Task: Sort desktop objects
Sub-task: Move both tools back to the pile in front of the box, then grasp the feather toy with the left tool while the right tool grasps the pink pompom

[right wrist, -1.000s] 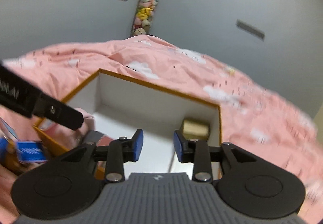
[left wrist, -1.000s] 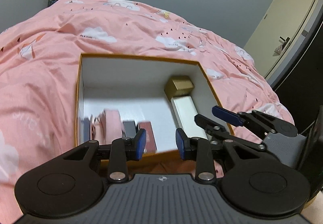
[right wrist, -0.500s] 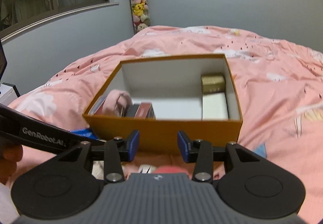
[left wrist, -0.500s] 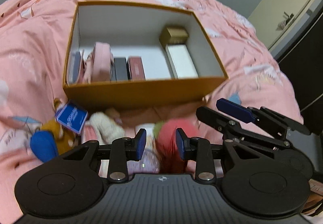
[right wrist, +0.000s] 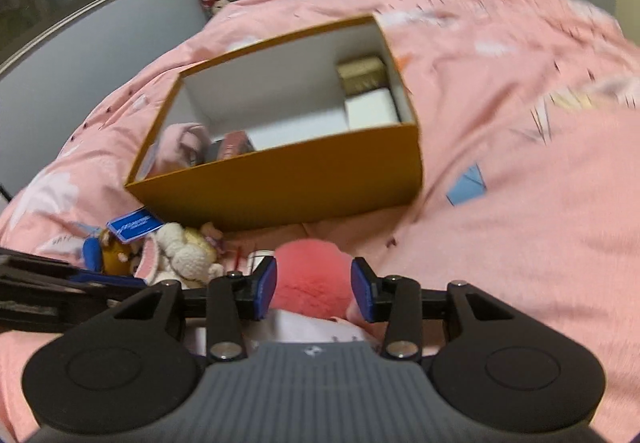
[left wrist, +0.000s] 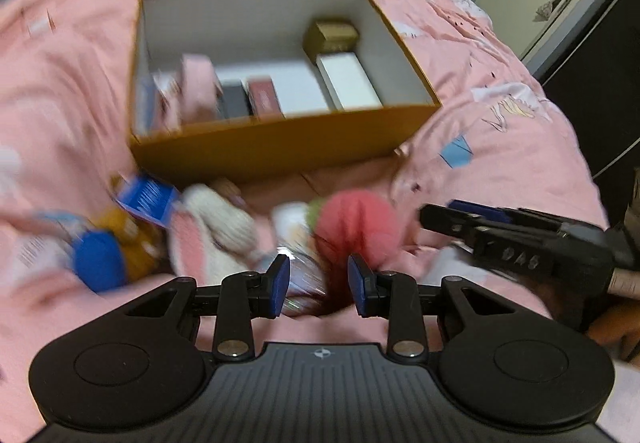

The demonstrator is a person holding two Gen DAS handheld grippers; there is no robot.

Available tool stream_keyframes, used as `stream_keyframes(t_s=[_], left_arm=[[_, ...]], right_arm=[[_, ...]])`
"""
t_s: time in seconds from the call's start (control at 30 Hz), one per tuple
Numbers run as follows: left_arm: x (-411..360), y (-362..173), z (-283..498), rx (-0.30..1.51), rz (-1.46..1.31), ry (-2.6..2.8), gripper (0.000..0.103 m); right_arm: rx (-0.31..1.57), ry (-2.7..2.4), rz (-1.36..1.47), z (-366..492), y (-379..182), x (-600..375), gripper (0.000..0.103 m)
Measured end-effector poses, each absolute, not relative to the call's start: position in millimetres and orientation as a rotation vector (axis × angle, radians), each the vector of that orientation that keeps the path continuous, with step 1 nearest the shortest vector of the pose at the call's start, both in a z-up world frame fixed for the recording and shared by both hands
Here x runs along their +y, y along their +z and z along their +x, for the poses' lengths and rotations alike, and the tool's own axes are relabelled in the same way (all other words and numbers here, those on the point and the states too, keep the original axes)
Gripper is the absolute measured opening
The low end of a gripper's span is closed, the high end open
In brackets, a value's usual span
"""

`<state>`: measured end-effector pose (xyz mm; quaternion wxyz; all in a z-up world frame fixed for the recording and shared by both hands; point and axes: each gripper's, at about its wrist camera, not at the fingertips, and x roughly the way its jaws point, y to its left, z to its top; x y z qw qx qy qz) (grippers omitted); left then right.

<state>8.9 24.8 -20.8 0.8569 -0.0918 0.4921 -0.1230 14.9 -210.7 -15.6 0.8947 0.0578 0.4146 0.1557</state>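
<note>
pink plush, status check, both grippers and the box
Left gripper open, empty. Right gripper open, straddling pink plush, no grip. Orange box beyond, unobstructed.

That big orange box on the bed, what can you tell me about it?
The orange box is an open, lidless cardboard carton, mustard-orange outside and white inside, resting slightly tilted on the pink quilt. Inside, at its right wall, lie a gold box and a white box; at the left stand a pink pouch, a dark case and a maroon case. Plush toys lie just before its front wall; neither gripper touches it.
</note>
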Motion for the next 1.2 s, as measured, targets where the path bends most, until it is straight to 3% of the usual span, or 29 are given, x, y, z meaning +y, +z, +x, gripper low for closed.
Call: stream_keyframes(t_s=[0.27,0.57,0.63,0.7,0.83,0.97,1.03,1.1,1.17,1.2], left_arm=[[54.1,-8.1,16.4,0.985,-0.158,-0.181,0.036],[5.9,-44.2,20.8,1.073,-0.116,-0.474,0.036],[2.3,-50.3,22.0,1.084,-0.125,-0.516,0.039],[-2.6,-57.2,23.1,1.1,-0.13,-0.534,0.049],[-10.3,-75.9,32.9,1.148,-0.158,-0.506,0.049],[-11.7,-89.7,42.1,1.187,-0.202,-0.467,0.04],[-11.3,-93.0,43.0,1.193,-0.218,-0.464,0.03],[-13.0,-94.9,42.7,1.195,-0.215,-0.461,0.01],[-11.8,-94.3,41.0,1.178,-0.228,-0.463,0.0],[-10.1,-91.9,38.6,1.156,-0.232,-0.463,0.0]], right_arm=[[0.874,0.403,0.14,44.7,-0.4,-214.6,0.044],[1.069,0.495,0.163,39.5,-23.7,-201.7,0.043],[1.113,0.468,0.211,32.1,-31.8,-211.0,0.042],[1.127,0.449,0.233,25.2,-34.1,-217.8,0.04],[1.131,0.427,0.248,19.3,-34.5,-225.3,0.039],[1.132,0.428,0.248,19.6,-34.7,-224.4,0.039],[1.132,0.429,0.25,20.2,-34.8,-224.6,0.039],[1.131,0.435,0.252,21.2,-35.2,-225.0,0.04],[1.13,0.441,0.252,22.5,-35.2,-224.8,0.04],[1.13,0.444,0.254,23.0,-35.4,-224.6,0.04]])
